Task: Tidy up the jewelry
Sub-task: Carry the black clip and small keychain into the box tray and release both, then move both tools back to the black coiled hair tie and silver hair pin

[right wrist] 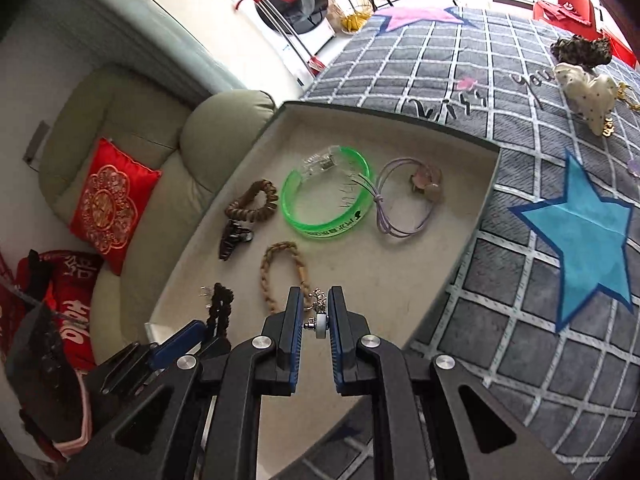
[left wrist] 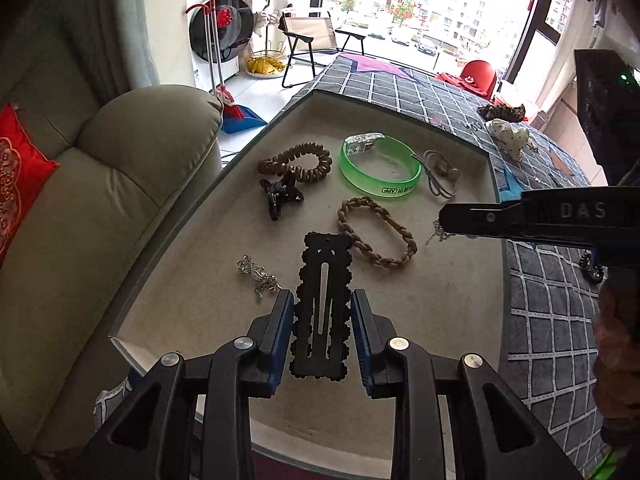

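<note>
My left gripper (left wrist: 323, 300) is shut on a black scalloped hair clip (left wrist: 322, 300), held over the near part of the shallow beige tray (left wrist: 400, 112). My right gripper (right wrist: 315, 300) is shut on a small silver chain piece with a white bead (right wrist: 320, 326), above the tray's near right part; it shows in the left wrist view (left wrist: 442, 220) with the chain (left wrist: 438, 234) dangling. In the tray lie a green bangle (left wrist: 380, 168), a brown spiral hair tie (left wrist: 296, 160), a black claw clip (left wrist: 280, 196), a braided tan band (left wrist: 376, 232), a purple elastic (left wrist: 440, 176) and a silver chain (left wrist: 258, 274).
The tray rests on a grey checked cloth (right wrist: 500, 280) with blue and pink stars. A white heart-shaped piece (right wrist: 588, 88) and a dark leopard-pattern piece (right wrist: 580, 50) lie on the cloth at the far right. A green sofa (left wrist: 100, 200) with a red cushion stands left.
</note>
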Action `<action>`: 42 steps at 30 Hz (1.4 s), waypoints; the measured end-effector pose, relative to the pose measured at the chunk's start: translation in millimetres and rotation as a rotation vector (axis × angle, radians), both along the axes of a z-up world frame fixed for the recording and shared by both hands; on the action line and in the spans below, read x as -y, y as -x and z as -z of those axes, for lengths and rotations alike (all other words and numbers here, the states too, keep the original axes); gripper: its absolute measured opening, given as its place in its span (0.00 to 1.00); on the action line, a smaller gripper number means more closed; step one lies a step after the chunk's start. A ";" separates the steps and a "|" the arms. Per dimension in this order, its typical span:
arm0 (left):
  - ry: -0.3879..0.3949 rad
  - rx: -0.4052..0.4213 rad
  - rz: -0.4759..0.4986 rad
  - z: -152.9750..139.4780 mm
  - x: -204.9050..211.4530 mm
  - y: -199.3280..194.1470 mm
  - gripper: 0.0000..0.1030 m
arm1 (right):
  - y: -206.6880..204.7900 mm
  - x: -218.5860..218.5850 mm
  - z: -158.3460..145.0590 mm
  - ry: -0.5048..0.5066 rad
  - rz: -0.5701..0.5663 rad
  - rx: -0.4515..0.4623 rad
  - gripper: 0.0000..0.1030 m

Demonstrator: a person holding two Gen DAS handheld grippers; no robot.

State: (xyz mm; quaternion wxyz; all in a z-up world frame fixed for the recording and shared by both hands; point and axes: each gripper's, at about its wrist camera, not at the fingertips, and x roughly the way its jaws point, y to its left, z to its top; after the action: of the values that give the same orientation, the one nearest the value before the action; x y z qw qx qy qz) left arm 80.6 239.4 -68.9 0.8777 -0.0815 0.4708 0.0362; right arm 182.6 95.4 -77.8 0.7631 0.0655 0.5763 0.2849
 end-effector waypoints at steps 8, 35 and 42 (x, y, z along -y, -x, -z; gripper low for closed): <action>-0.025 -0.028 0.001 7.7 2.8 -4.6 0.31 | -6.2 -5.6 14.2 0.028 0.001 -0.001 0.13; -0.130 0.049 -0.040 -27.3 18.2 8.0 1.00 | 15.2 36.6 -33.4 -0.033 0.054 0.095 0.74; -0.153 0.087 0.002 -49.7 45.7 15.9 1.00 | 29.7 92.9 -40.6 -0.051 0.149 0.099 0.84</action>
State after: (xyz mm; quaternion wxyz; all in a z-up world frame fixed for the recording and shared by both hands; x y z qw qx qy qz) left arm 64.7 193.7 -19.2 0.9011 -0.0151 0.4281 0.0674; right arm 153.0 2.5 -37.1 0.8080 0.1135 0.5238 0.2448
